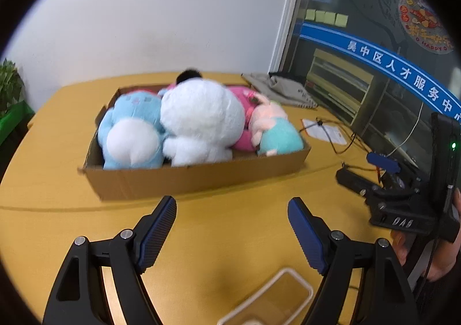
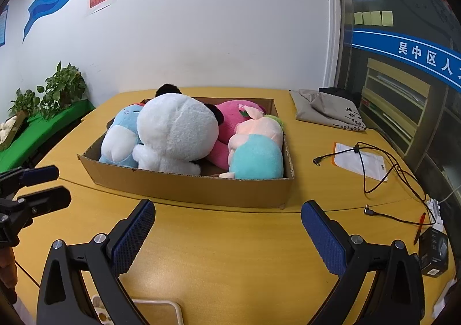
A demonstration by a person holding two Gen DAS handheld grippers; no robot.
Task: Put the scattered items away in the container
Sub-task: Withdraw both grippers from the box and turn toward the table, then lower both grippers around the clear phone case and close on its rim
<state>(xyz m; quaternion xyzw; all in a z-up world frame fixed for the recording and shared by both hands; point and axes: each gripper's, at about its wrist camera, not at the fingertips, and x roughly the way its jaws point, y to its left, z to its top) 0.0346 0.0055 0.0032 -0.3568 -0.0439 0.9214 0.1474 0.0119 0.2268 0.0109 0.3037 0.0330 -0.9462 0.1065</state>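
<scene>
Brown cardboard box (image 2: 198, 189) in the middle of the yellow wooden table (image 2: 230, 253), packed with plush toys: blue one (image 2: 121, 143) at the left, big white one (image 2: 175, 134) in the centre, pink one (image 2: 227, 123) behind, pastel pink-and-teal one (image 2: 256, 152) at the right. No loose toy visible on the tabletop, so probably at the finishing stage

Left gripper (image 1: 232, 218) and right gripper (image 2: 227, 221) both spread wide, holding nothing, hovering above bare wood just short of the box's near wall

To finish well: look over the table for strays, then press the tall white plush down gently, keeping fingers clear of the thin cardboard rim

Elsewhere on the table: grey cloth bag (image 2: 325, 107), white pouch (image 2: 360, 160), black cables (image 2: 383, 169), small black box (image 2: 433, 253), a clear tray (image 1: 273, 302) near the front edge. White wall behind, potted plants (image 2: 62, 88) on a green-covered side surface, glass partition with a blue band at the right
</scene>
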